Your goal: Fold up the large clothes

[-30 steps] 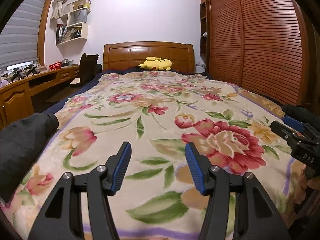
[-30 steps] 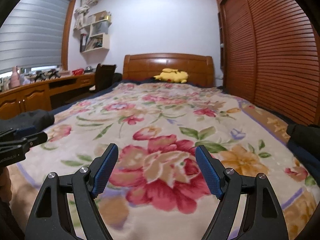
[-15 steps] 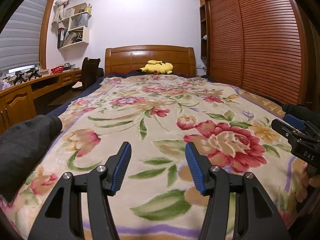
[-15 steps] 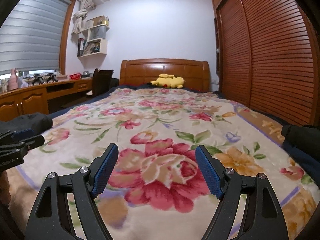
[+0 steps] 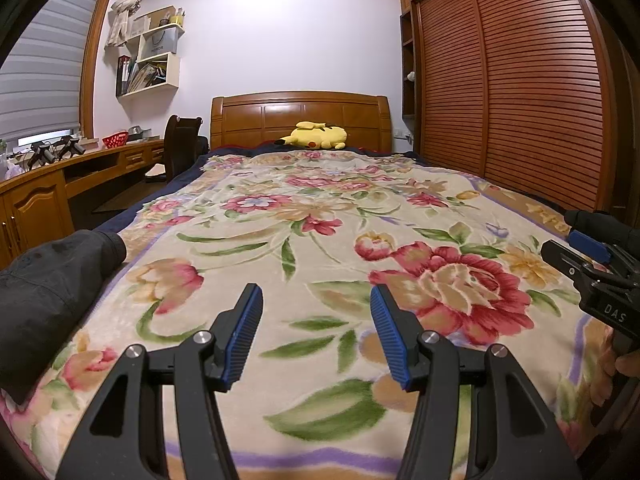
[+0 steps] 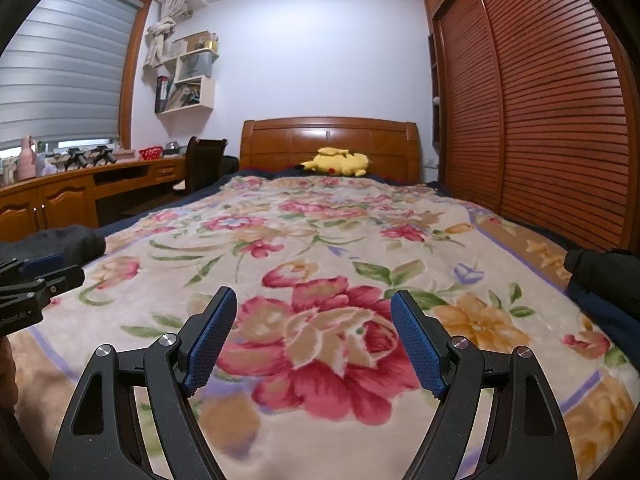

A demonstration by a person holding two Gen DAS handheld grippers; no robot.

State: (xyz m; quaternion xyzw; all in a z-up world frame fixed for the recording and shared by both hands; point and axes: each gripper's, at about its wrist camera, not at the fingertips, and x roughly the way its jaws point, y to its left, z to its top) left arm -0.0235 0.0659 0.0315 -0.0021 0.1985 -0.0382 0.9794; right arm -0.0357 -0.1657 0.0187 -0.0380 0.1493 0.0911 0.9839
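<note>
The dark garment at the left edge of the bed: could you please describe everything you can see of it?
The dark garment is black or charcoal, of matte woven-looking cloth with a visible seam. It lies crumpled, unfolded, on the left edge of the floral blanket, one tube-like end, perhaps a sleeve or a leg, pointing toward the headboard. Part of it runs out of frame. Neither gripper touches it: the left gripper hangs open over the blanket beside it.

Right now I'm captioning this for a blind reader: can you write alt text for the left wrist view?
The left gripper, jaws open and empty, hovers over a cream floral blanket covering a wooden bed. A dark garment lies at the blanket's left edge, a yellow plush toy by the headboard.
</note>
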